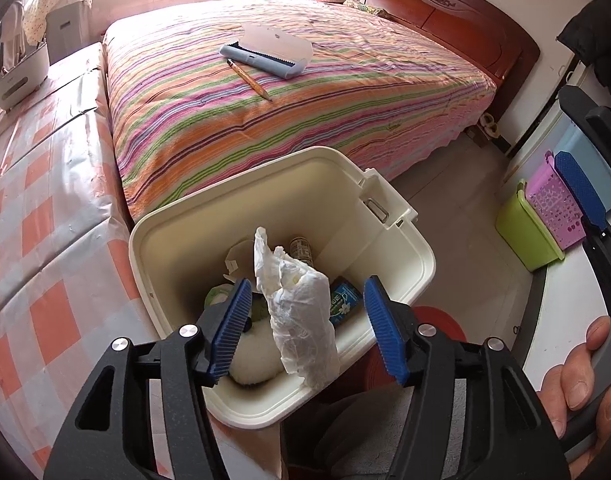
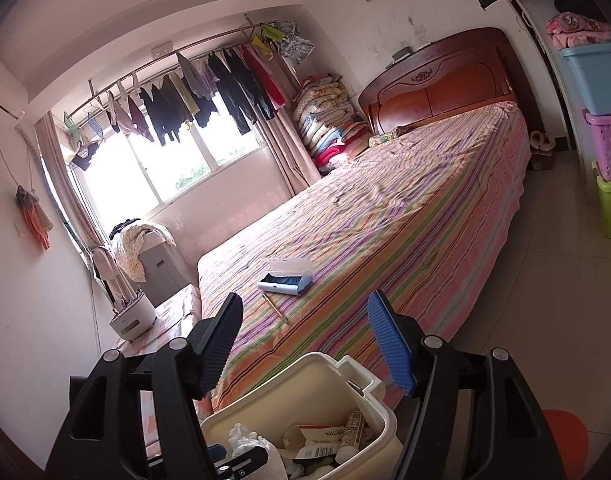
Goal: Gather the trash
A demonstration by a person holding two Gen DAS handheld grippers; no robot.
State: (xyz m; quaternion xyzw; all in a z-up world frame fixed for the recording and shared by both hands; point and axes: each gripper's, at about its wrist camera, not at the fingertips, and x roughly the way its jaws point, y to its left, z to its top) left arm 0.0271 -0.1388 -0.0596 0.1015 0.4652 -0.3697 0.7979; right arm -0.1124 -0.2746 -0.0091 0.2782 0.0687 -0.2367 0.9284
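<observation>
A cream plastic trash bin (image 1: 385,292) stands open on the floor beside the bed, with bottles, cartons and wrappers inside. My left gripper (image 1: 307,328) is open right over the bin, and a crumpled white tissue (image 1: 301,312) hangs between its blue pads, touching neither. My right gripper (image 2: 317,346) is open and empty, held above and behind the bin (image 2: 381,440), facing the bed. It also shows at the right edge of the left wrist view (image 1: 581,188).
The striped bed (image 1: 305,92) carries an open blue pencil case (image 1: 265,54) and a pencil (image 1: 249,80). A checked table (image 1: 37,220) is at left. Stacked green and purple storage boxes (image 1: 541,220) stand at right. A red stool (image 2: 565,440) is near the bin.
</observation>
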